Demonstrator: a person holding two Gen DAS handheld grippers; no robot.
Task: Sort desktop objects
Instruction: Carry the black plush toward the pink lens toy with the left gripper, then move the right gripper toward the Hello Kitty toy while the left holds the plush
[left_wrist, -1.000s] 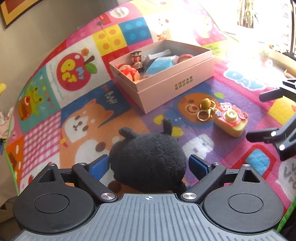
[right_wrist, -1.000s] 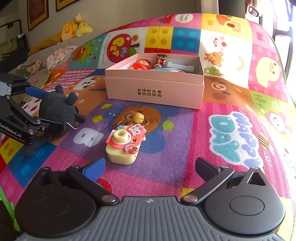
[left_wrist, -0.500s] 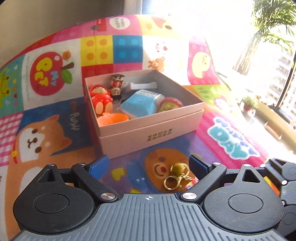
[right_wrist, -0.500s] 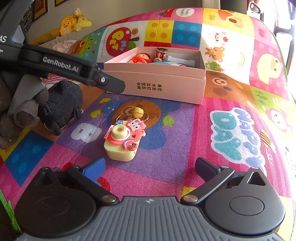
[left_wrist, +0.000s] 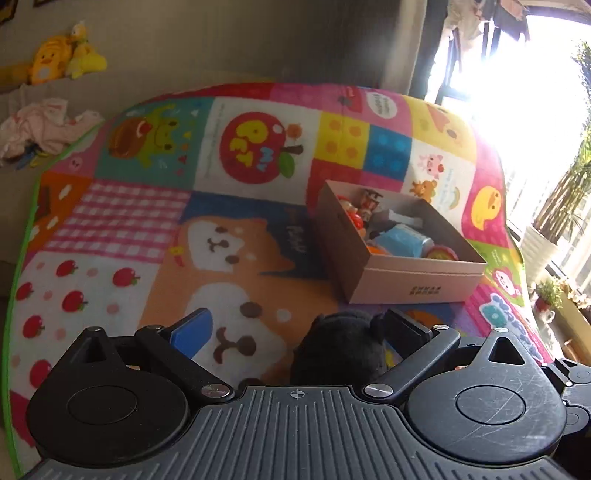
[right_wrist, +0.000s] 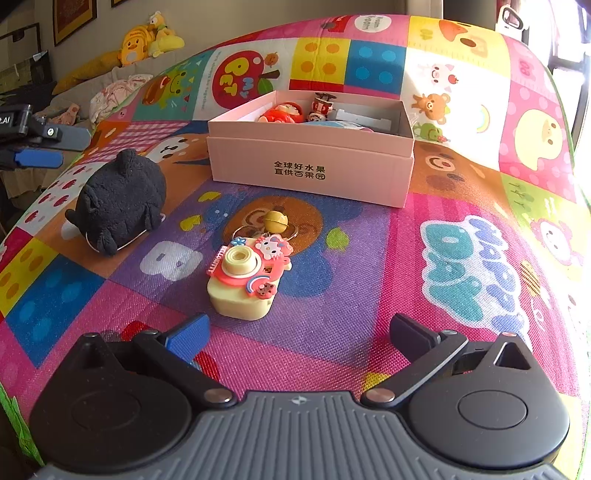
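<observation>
The mat (right_wrist: 443, 302) carries everything, its bright squares running under the pink box (right_wrist: 310, 162), which already holds several small toys and sits towards the far side. On the near side of the box lies the black plush (right_wrist: 118, 206), flat on the mat and clear of the box wall, and nearer the right hand stands the toy camera (right_wrist: 245, 284) with a small bell and rings touching its far edge. The step in hand looks like taking the plush for the box: the left gripper (left_wrist: 299, 328) would do well to centre the soft body between its fingers first (in its own view the plush sits off to one side, close against one finger), close low around the bulk instead of an ear, then lift clear over the box rim before letting go. Its jaws are opening and stand wide, with the plush between them but not pressed on both sides. The right gripper (right_wrist: 299, 336) hangs wide apart above bare mat, holding nothing, the camera just ahead of it.
</observation>
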